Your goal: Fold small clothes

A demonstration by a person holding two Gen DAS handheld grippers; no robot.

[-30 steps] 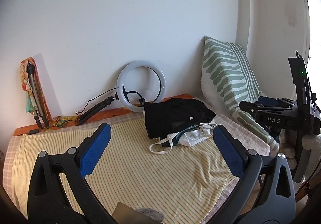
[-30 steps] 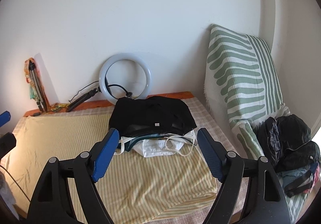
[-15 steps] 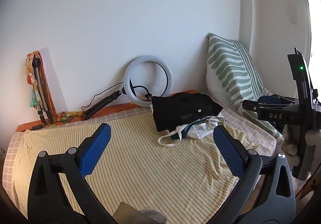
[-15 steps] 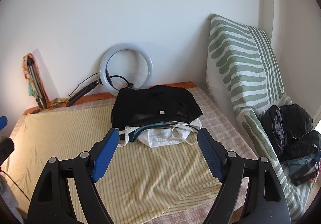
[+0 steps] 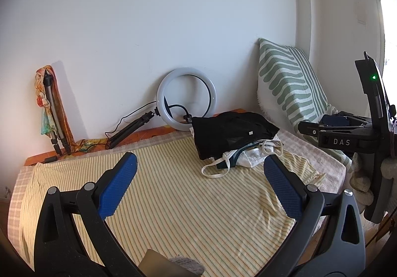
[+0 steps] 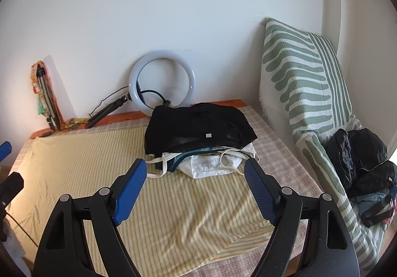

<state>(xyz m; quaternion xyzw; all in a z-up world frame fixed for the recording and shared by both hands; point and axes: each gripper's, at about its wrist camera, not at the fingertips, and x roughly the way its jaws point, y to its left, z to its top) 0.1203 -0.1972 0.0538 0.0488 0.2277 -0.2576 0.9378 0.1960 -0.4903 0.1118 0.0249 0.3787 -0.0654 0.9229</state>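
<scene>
In the left wrist view, the left gripper (image 5: 200, 169) hangs over a bed (image 5: 173, 207) covered with a yellow striped sheet, its blue-padded fingers (image 5: 116, 189) spread wide with nothing between them. The pile of small clothes (image 5: 235, 139) lies at the far right of the bed, a black garment (image 5: 230, 131) on top of white pieces with loose straps, well beyond the fingertips. A ring light (image 5: 186, 98) leans on the wall behind the pile, a green-and-white striped cushion (image 5: 290, 88) stands to its right, and the right gripper (image 5: 347, 133) shows side-on at the right edge. In the right wrist view, the right gripper (image 6: 194, 170) points down toward the same pile (image 6: 198, 138), its fingers apart and empty, the tips near the white garment (image 6: 211, 167) without touching it. Dark bags (image 6: 359, 157) lie at the foot of the cushion (image 6: 305, 78).
</scene>
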